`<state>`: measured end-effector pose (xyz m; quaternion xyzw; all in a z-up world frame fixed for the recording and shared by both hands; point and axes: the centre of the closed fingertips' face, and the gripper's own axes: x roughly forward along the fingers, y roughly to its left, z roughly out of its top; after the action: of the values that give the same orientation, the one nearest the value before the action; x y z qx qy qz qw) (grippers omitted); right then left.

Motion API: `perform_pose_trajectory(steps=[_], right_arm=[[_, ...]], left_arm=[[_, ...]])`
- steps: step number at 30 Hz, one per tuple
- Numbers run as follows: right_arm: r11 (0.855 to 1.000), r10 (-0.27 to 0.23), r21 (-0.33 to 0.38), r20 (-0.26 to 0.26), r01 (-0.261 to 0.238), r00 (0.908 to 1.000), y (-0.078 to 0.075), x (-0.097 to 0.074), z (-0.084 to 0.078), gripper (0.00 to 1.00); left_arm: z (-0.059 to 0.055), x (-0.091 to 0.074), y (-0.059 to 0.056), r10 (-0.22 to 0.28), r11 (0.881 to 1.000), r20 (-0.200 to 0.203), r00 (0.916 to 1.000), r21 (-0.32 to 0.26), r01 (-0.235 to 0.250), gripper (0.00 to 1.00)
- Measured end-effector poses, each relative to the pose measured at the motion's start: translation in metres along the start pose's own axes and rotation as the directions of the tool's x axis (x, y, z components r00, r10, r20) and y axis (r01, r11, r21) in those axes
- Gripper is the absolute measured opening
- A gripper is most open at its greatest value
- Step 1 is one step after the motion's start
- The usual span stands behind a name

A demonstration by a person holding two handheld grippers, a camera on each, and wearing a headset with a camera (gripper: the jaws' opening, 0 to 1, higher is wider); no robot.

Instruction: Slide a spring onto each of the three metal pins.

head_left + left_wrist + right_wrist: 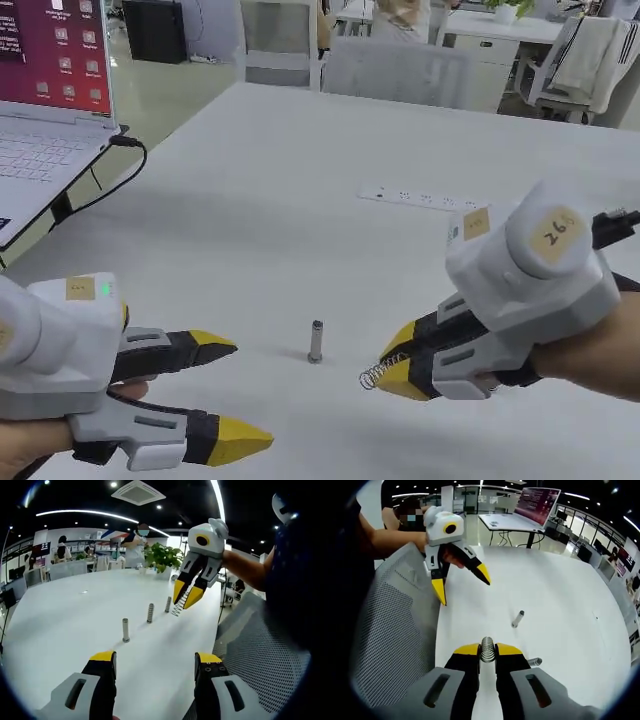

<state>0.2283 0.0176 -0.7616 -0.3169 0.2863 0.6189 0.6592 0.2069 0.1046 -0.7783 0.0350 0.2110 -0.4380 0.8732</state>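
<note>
- The spring (375, 376) sits low and right of centre in the head view. It is pinched between the tips of the right tool (395, 372), which is clenched on it, and most of the coil pokes out to the left of the tips.
- The bare pin (316, 342) stands upright on the worktop (300, 200) just left of that spring, near it but not touching, with nothing on its shaft.
- In the left gripper view, two more pins stand in a row running toward the upper right. The middle pin (150, 613) and the far pin (168, 604) both look ribbed along their length, which I take for springs seated on them.
- By that reading, two of the three pins are done. What remains is to line the held spring up over the bare pin and slide it down.
- The left tool (252, 392) is at the lower left of the head view, released, its jaws wide apart and holding nothing.
- Further out, a laptop (40, 100) sits at the upper left and a power strip (415, 197) lies above and right of centre.
</note>
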Motion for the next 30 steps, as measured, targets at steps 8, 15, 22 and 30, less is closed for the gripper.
perform_pose_trajectory(steps=[8,15,22,30], right_arm=[[1.000,-0.001,-0.013,-0.018,0.000,0.9998,-0.006,-0.001,0.000,0.09],[0.999,-0.003,-0.032,-0.039,0.002,0.9992,-0.013,-0.004,0.001,0.09],[0.999,-0.001,-0.045,-0.066,-0.002,0.9978,-0.021,-0.006,0.002,0.09],[0.997,0.003,-0.077,-0.099,-0.011,0.9951,-0.030,-0.005,0.010,0.09]], left_arm=[[0.000,-0.001,0.003,0.016,1.000,0.007,0.9999,-0.003,-0.016,0.57],[0.000,-0.002,0.005,0.023,1.000,0.017,0.9996,-0.009,-0.023,0.57],[-0.001,-0.002,0.004,0.019,1.000,0.013,0.9997,-0.004,-0.019,0.57],[-0.001,-0.001,0.001,0.010,1.000,0.009,0.9999,0.003,-0.010,0.56]])
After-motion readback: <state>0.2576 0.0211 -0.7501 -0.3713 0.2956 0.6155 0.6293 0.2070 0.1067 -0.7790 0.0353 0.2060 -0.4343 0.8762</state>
